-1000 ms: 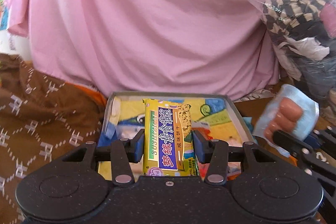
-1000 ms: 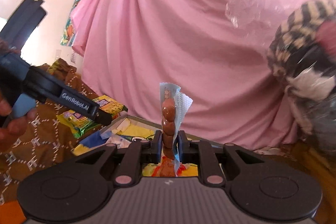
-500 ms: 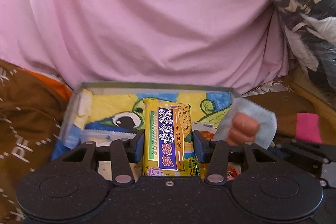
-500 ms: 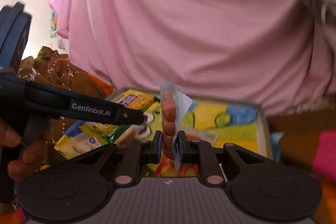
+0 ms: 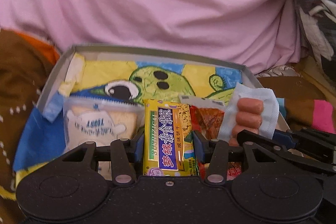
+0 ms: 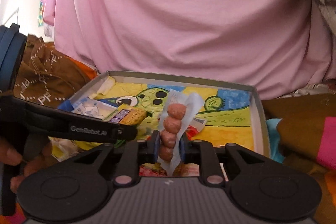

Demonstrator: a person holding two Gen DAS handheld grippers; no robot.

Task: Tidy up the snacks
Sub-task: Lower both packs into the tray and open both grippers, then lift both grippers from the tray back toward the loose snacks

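My left gripper (image 5: 168, 144) is shut on a yellow cracker pack (image 5: 167, 135) with a purple label, held over the near part of a shallow grey box (image 5: 147, 51) lined with a green cartoon drawing. My right gripper (image 6: 168, 145) is shut on a clear packet of small sausages (image 6: 173, 119), upright above the same box (image 6: 257, 110). The sausage packet (image 5: 247, 114) shows at the right in the left wrist view. The cracker pack (image 6: 130, 115) and the left gripper's arm appear at the left in the right wrist view.
A clear toast packet (image 5: 98, 123) lies in the box's left half and a red snack packet (image 5: 206, 119) lies beside the crackers. Pink cloth (image 5: 168, 3) hangs behind the box. Brown patterned fabric (image 6: 46, 75) lies left; a pink strip (image 6: 327, 142) right.
Both grippers have moved forward and down over the box, which now looks larger and nearer. The sausage packet has come in over the box's right side.
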